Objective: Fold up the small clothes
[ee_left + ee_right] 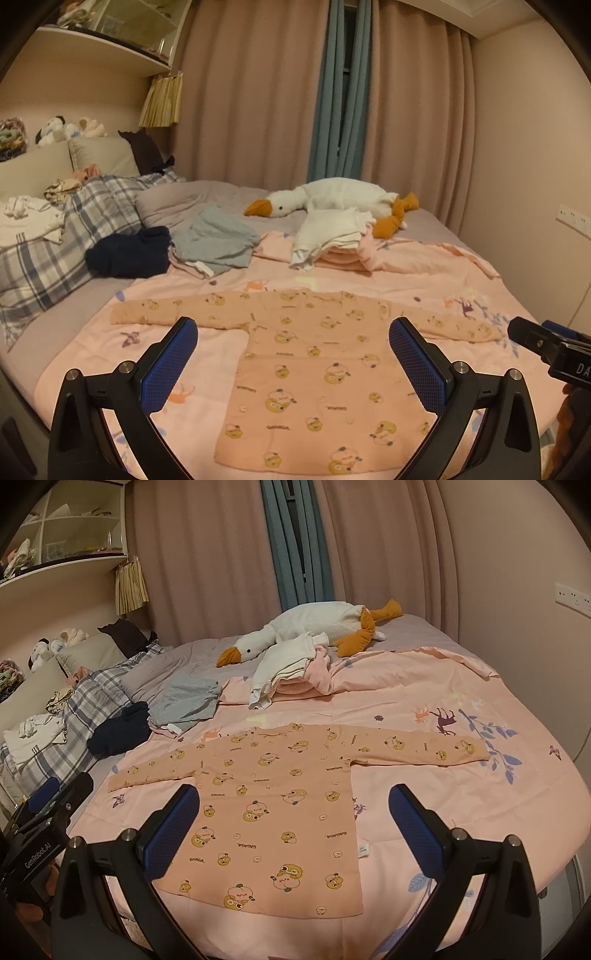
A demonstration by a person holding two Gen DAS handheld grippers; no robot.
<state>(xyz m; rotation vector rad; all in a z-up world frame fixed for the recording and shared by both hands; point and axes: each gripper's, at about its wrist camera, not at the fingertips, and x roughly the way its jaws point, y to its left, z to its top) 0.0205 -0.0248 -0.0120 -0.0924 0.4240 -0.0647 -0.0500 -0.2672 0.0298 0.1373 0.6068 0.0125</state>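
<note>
On the near half of the bed, a small peach long-sleeved top [325, 373] printed with yellow cartoon figures lies flat on a pink quilt [417, 280]. Both sleeves are stretched straight out to the sides and the hem faces the cameras. A small white label shows at the hem edge in the right wrist view.

Left gripper [293, 363]: jaws spread wide, nothing between them. Its blue-padded fingers [168, 369] frame the body of the top from above; contact with the cloth cannot be confirmed.

Right gripper [293, 836]: jaws likewise spread wide and holding nothing. Its left finger overlaps the lower left corner of the top in the view, while the right finger stands over bare quilt beside the garment.

Each gripper appears at the edge of the other's view, placing them side by side at the near edge of the bed.

Beyond the top, a folded stack of white and pink garments [332, 236] rests on the quilt, just in front of a white plush goose [332, 199] with orange bill and feet. To the left lie a crumpled grey garment [214, 240] and a dark navy garment [129, 251], touching each other. Further left, a plaid blanket [55, 243] carries loose white clothing. Pink curtains [251, 92] with a blue panel between them cover the far wall.
</note>
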